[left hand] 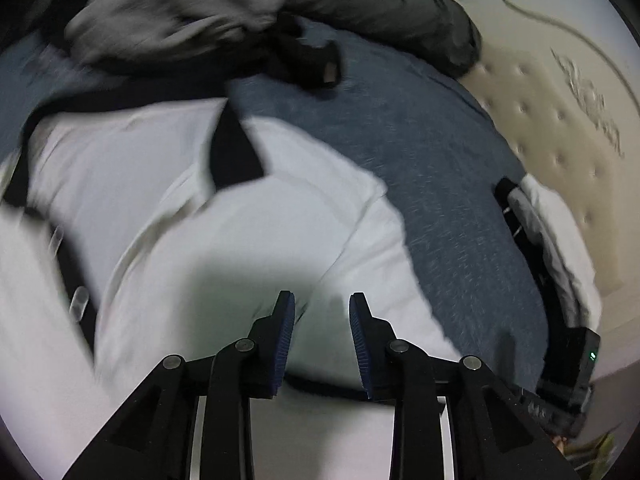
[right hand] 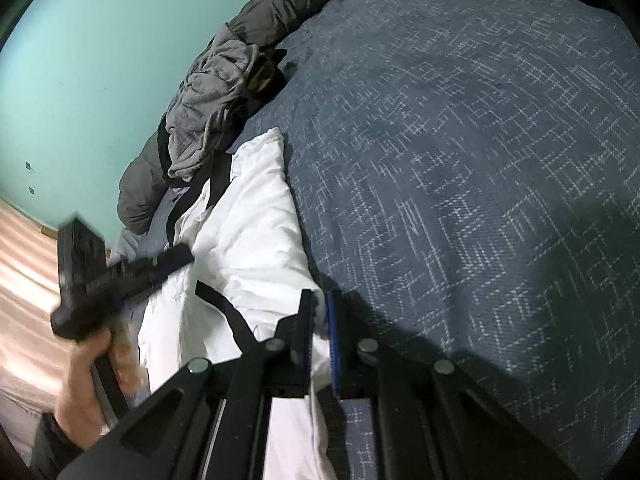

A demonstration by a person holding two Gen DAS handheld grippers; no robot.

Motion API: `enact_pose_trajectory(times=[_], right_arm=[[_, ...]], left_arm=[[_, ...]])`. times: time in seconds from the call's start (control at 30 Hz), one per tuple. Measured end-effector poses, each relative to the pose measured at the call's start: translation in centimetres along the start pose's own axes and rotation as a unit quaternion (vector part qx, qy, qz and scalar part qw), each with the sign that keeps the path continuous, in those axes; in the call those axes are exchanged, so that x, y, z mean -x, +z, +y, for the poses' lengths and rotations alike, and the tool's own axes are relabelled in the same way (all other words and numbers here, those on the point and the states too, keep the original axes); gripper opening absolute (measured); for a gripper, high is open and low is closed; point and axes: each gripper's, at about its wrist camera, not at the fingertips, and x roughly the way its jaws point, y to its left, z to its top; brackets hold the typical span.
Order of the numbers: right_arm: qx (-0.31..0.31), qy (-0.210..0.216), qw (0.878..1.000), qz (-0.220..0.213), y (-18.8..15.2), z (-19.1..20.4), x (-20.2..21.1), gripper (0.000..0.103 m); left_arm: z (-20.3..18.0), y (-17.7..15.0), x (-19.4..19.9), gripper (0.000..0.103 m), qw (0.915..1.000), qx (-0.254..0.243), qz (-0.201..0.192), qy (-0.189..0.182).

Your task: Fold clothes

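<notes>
We are early in folding the white garment (right hand: pixel 256 216), a white piece with black trim that lies along the edge of the blue patterned bedspread (right hand: pixel 460 168), running from about 6 o'clock up toward 11 o'clock in the right wrist view. Our right gripper (right hand: pixel 318 332) is pinched narrow on the garment's near edge, white cloth showing between its blue pads. Our left gripper (left hand: pixel 322 332) hovers above the white cloth with its jaws partly apart and nothing between them; in its own view the fabric fills the lower half, from 9 o'clock round to 4 o'clock. At 12 o'clock there a grey garment (left hand: pixel 172 12) and a dark jacket (left hand: pixel 380 4) wait in a heap, well apart from the piece in hand. We judge the step to be taking hold of a second edge so the cloth can be lifted and doubled over. The next move calls for the left jaws to settle on a clean edge and catch only that layer, while the right keeps its pinch.
</notes>
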Motion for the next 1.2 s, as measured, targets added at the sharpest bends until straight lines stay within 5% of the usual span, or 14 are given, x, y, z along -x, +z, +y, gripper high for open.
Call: enact_pose_trajectory(times=[0.37, 0.43, 0.47, 0.53, 0.63, 1.07, 1.2], right_arm=[[0.016, -0.008, 1.0, 0.01, 0.1, 0.5, -0.7, 0.006], [0.016, -0.007, 1.0, 0.012, 0.1, 0.4, -0.9, 0.006], [0.016, -0.006, 1.0, 0.013, 0.1, 0.3, -0.9, 0.006], [0.017, -0.004, 1.0, 0.013, 0.0, 0.1, -1.0, 0.006], [0.017, 0.001, 1.0, 0.013, -0.1, 0.0, -1.0, 0.006], [0.031, -0.021, 0.999, -0.005, -1.4, 0.2, -0.8, 0.006], [0.019, -0.024, 1.0, -0.001, -1.2, 0.1, -1.1, 0.006]], left_arm=[[-4.4, 7.5, -8.3, 0.031, 0.997, -0.054, 0.036, 0.042], [-4.4, 7.8, -9.3, 0.023, 0.9968, -0.053, 0.046, 0.039], [-4.4, 7.8, -9.7, 0.008, 0.9966, -0.054, 0.05, 0.037], [-4.3, 7.8, -10.4, 0.006, 0.9965, -0.055, 0.054, 0.033], [-3.1, 8.3, -10.5, 0.005, 0.9988, -0.019, 0.044, 0.004], [-1.8, 9.3, -10.7, 0.005, 0.9995, 0.013, 0.03, -0.006], [-2.0, 9.0, -10.5, 0.017, 0.9996, 0.015, 0.023, -0.011]])
